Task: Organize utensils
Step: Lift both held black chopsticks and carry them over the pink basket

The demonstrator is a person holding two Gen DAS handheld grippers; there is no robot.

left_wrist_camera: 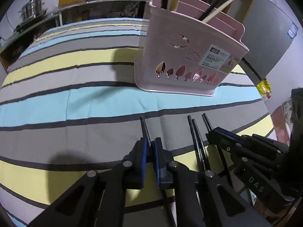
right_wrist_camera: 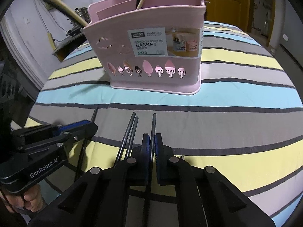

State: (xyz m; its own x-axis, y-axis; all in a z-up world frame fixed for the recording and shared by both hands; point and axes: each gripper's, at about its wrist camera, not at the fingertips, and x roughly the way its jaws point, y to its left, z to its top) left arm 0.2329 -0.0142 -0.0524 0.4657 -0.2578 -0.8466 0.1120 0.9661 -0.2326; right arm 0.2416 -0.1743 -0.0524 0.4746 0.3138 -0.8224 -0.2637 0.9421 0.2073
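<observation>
Gripping single black chopstick (left_wrist_camera: 145, 130), left gripper (left_wrist_camera: 150, 147) has pads pinched narrow on it. Right gripper (right_wrist_camera: 152, 145) likewise clamps own black chopstick (right_wrist_camera: 153, 126). Two loose black chopsticks (right_wrist_camera: 130, 132) lie between them on striped cloth (right_wrist_camera: 227, 98). Pink basket (right_wrist_camera: 151, 56) stands beyond, holding wooden and black utensils. Right view alone shows person's fingers (right_wrist_camera: 28, 202) under left gripper; left view alone shows counter with steel pots (left_wrist_camera: 32, 9).

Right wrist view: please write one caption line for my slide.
Right gripper closed on one black chopstick, two more beside it, pink basket ahead on striped cloth.
</observation>
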